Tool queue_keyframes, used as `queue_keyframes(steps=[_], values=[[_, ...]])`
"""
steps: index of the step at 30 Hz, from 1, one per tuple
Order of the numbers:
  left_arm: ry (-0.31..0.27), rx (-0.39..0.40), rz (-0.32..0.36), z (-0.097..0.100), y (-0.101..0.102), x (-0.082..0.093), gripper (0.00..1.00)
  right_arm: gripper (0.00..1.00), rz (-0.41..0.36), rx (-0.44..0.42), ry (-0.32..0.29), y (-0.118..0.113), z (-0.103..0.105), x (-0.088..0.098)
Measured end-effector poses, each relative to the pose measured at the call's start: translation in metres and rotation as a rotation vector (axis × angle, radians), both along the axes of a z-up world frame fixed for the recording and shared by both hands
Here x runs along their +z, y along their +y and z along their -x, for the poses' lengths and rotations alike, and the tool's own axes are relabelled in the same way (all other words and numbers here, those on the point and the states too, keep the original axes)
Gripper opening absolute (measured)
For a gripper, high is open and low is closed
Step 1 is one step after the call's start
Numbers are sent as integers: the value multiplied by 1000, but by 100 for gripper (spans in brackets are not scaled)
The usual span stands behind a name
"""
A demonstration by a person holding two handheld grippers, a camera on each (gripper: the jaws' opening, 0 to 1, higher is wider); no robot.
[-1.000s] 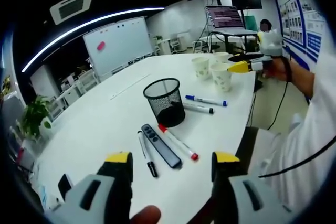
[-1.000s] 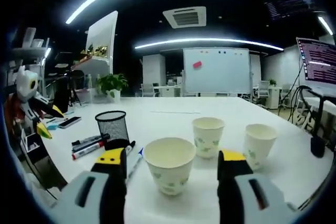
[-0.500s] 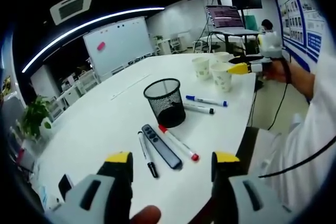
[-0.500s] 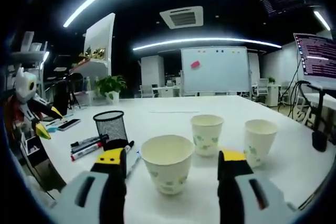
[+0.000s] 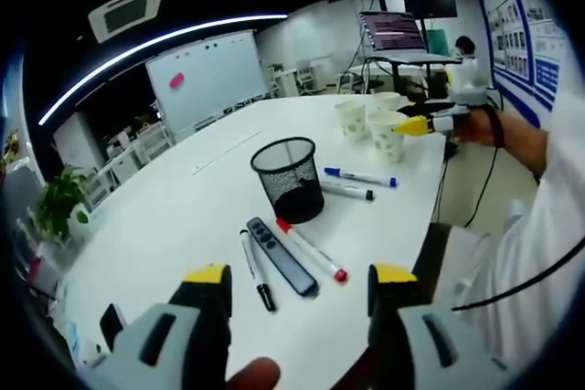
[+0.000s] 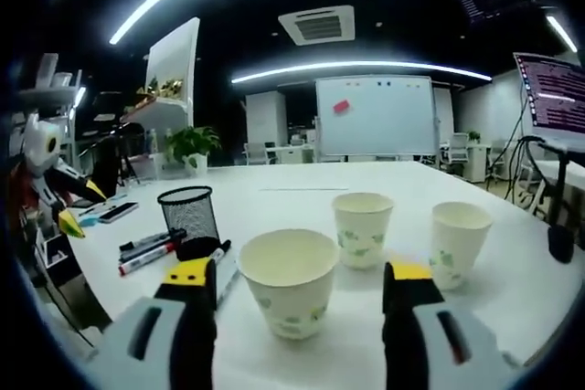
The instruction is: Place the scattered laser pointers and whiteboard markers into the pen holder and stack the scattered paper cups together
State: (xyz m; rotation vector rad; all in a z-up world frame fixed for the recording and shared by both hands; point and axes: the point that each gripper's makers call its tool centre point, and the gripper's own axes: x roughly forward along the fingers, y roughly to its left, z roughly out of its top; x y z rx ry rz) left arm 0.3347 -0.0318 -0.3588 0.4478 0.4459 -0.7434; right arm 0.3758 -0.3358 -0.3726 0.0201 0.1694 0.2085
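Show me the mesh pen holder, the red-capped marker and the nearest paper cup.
mesh pen holder (image 5: pixel 288 177), left gripper view, on its mesh wall
red-capped marker (image 5: pixel 309 247), left gripper view, mid-barrel
nearest paper cup (image 6: pixel 288 286), right gripper view, front wall

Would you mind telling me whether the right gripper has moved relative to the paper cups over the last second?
Yes. In the left gripper view, the right gripper has slid rightward, its yellow tip now past the near paper cup's rim rather than across it.

White table (image 5: pixel 174 216) with scattered markers (image 5: pixel 311 249), cups (image 6: pixel 287 282)
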Motion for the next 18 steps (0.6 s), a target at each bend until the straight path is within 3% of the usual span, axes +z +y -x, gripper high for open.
queue_keyframes(steps=[18], values=[[12, -10, -5, -3, -1, -7, 59, 71, 4, 28, -23, 1, 1, -1]])
